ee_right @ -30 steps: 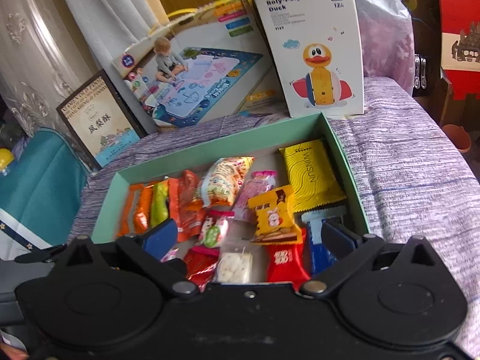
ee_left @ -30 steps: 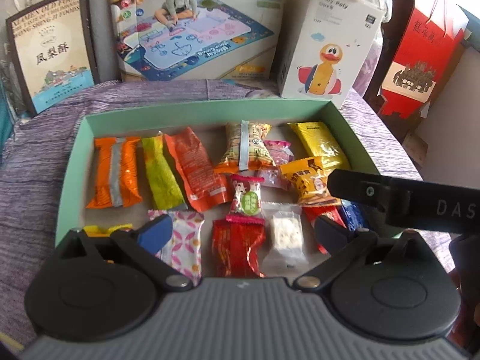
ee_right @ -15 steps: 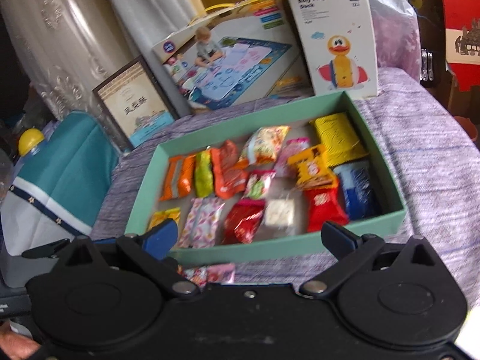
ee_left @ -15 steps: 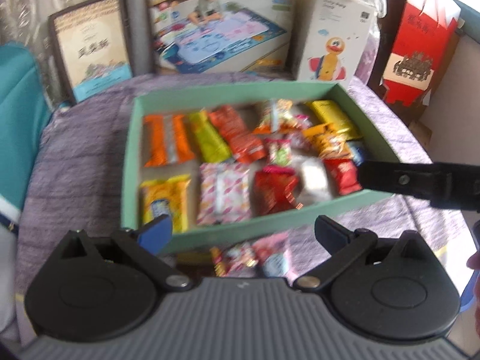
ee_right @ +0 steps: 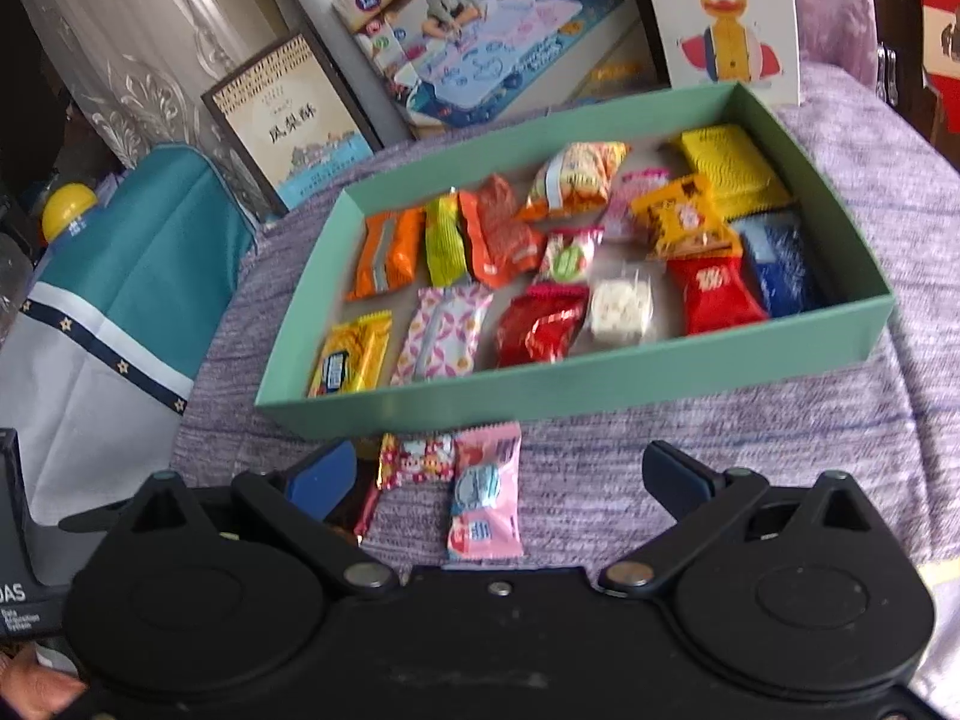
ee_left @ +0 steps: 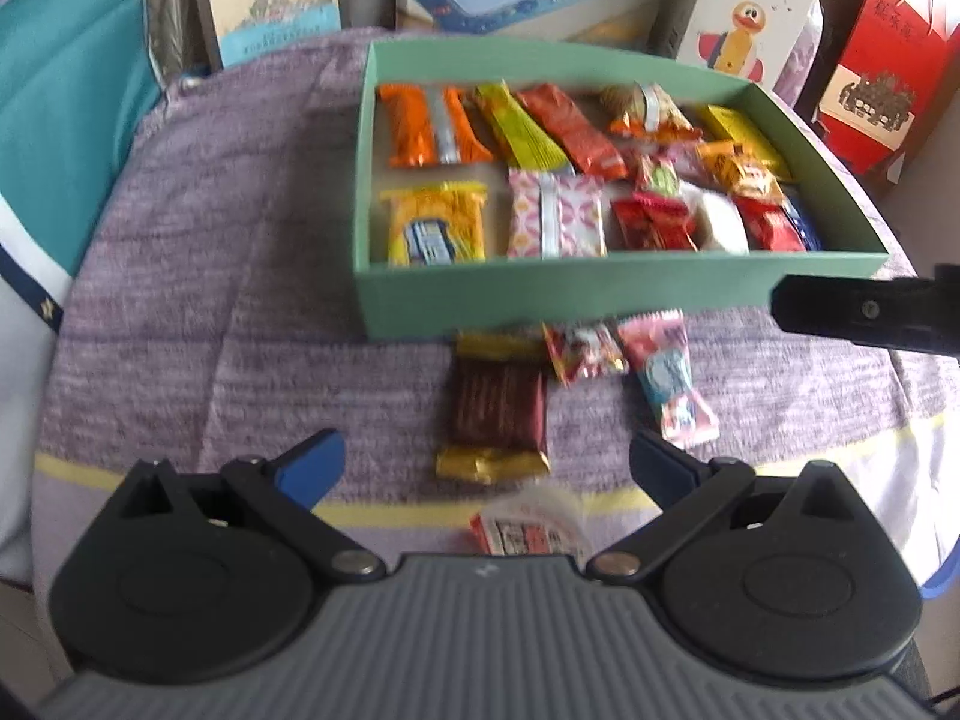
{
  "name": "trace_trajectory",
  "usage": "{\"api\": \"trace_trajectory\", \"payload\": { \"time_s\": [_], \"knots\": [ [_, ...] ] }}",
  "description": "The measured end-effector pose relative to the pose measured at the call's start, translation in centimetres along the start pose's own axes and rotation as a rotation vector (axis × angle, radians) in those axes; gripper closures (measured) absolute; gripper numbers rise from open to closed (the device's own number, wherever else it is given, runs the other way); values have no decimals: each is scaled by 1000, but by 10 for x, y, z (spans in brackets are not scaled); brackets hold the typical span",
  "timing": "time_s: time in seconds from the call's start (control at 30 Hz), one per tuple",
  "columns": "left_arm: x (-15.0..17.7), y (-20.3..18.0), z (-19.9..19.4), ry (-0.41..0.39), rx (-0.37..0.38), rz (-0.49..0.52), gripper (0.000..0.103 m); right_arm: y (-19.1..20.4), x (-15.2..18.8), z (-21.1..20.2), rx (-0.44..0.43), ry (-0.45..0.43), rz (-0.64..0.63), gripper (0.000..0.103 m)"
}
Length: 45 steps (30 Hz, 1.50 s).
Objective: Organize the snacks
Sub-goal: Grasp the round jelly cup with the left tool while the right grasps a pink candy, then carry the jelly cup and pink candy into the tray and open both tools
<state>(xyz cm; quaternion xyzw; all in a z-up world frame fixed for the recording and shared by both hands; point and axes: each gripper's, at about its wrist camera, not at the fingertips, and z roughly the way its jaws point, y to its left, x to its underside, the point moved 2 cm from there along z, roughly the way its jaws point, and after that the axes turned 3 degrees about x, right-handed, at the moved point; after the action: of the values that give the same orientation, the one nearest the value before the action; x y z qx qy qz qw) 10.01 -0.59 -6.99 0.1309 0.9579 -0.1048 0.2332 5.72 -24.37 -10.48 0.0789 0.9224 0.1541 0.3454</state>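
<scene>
A purple woven cloth (ee_right: 690, 480) is spread over the worktop. At the far edge, a framed pastry box (ee_right: 300, 126), a play-mat box (ee_right: 498, 54) and a duck toy box (ee_right: 729, 18) are propped upright. A teal bag (ee_right: 120, 276) is seen at the left, a red carton (ee_left: 882, 78) at the far right.

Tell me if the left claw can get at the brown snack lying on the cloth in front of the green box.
Probably yes. The left claw is open and empty, with the brown snack lying flat just ahead between its fingers. Nothing lies over it; the green box stands beyond it.
</scene>
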Motion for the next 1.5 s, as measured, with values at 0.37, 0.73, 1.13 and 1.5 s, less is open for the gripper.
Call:
{"api": "trace_trajectory", "payload": {
  "time_s": [0.37,0.73,1.13,1.5],
  "knots": [
    [34,-9,8,21,45,34,2,11,20,19,23,44,-50,16],
    [39,5,9,-27,88,4,60,31,22,53,61,90,-141,40],
    [40,9,7,-47,100,-22,61,47,26,70,159,87,-284,73],
    [36,10,-13,-63,95,-30,61,39,21,37,77,72,-224,80]
  ]
}}
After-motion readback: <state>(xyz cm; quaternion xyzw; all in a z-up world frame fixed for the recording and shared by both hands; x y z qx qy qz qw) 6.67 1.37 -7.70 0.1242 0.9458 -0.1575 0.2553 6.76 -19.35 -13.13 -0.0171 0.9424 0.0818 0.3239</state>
